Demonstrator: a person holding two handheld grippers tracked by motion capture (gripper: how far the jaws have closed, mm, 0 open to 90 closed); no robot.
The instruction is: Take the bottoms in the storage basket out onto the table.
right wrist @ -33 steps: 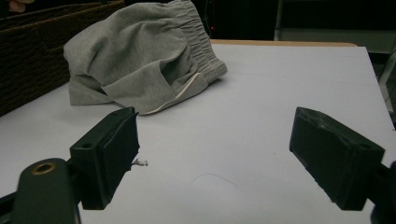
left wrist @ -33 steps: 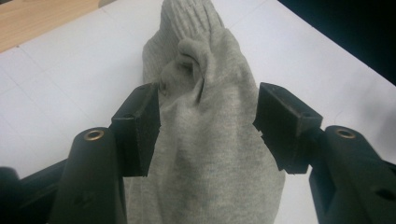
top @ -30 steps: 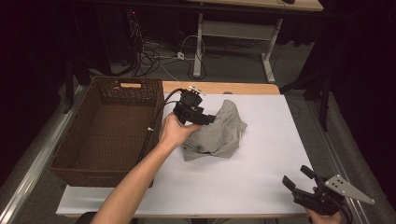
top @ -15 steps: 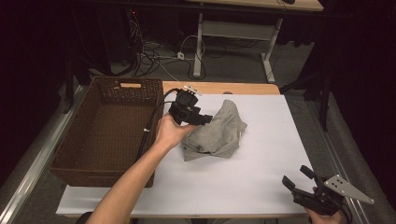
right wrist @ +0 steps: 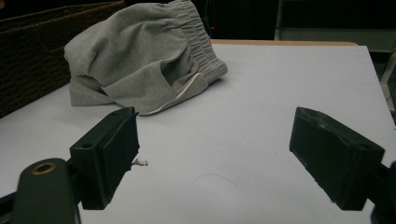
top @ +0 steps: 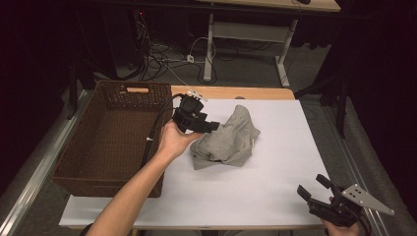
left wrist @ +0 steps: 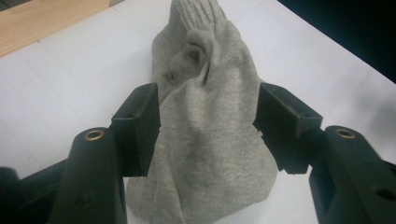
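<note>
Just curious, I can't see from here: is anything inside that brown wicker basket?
The wicker basket looks empty: its woven floor shows bare in the high view. The strip behind its near wall and the corner under the person's forearm are covered.

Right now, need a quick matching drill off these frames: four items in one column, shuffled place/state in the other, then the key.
Items:
1. left gripper
2. right gripper
3. grey garment
4. wicker basket

Places/states:
A. crumpled near the middle of the white table
B. brown, at the table's left edge
C. jaws open, apart from the cloth, near the front right corner
D. jaws open on either side of a fold of cloth

Pairs: 1-D, 2-C, 3-A, 4-B
</note>
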